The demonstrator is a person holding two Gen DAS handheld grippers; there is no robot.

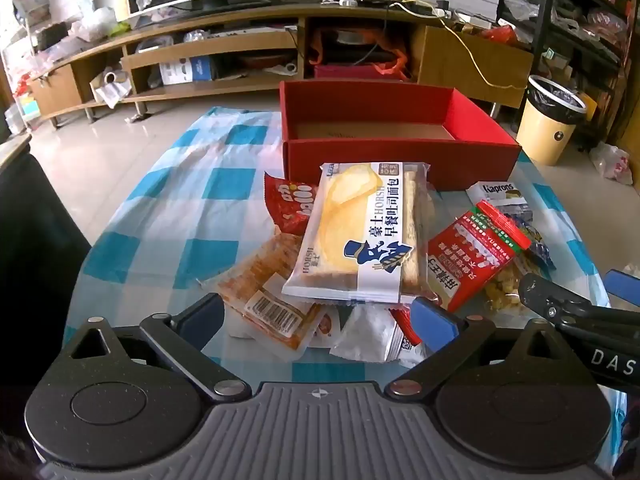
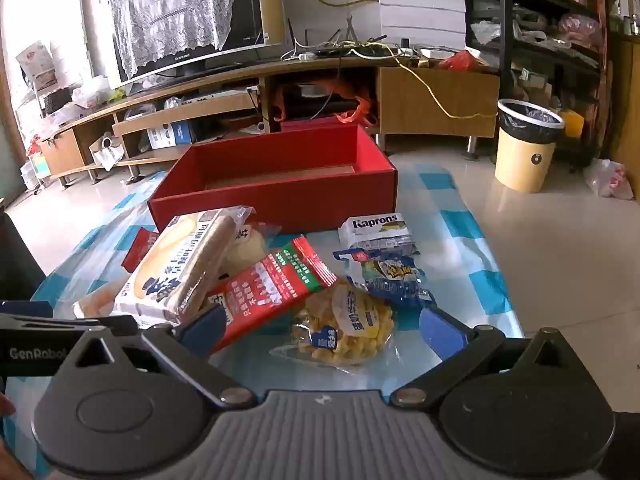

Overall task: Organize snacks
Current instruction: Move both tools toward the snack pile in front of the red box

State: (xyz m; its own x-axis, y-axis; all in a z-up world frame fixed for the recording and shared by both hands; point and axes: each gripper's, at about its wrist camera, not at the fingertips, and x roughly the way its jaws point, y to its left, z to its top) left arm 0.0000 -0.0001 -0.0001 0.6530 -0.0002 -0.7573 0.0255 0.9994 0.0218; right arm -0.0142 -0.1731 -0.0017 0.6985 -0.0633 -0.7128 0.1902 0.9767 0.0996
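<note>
The snacks lie in a loose heap on the near half of the bench (image 1: 168,216), which wears a blue-and-white checked cloth, and the red box (image 1: 400,156) that looks meant to receive them stands open and apparently empty just beyond the heap, on the far side. Both tongs are spread wide and hold nothing. The left tongs (image 1: 320,320) sit low at the near edge of the heap, with the bread packet (image 1: 360,236) straight ahead of them and topmost in the pile; its long axis runs near-to-far, roughly in line with the fingers, so the spread jaws would straddle its narrow width if pushed forward. Under it lie an orange wrapper (image 1: 264,280) to the left and a white sachet (image 1: 364,332) right between the fingers. The right tongs (image 2: 320,326) face the right part of the heap: the clear bag of yellow puffs (image 2: 344,328) lies directly between their fingers, nearer than anything else, while the red-and-green packet (image 2: 268,292) slants from near-left to far-right, its near end touching the left finger (image 2: 204,330). The blue bag (image 2: 384,276) and the white Kaprons packet (image 2: 374,228) lie farther off to the right. I judge each hand has its own nearest target: bread for the left, puffs for the right, with the box beyond both.
</note>
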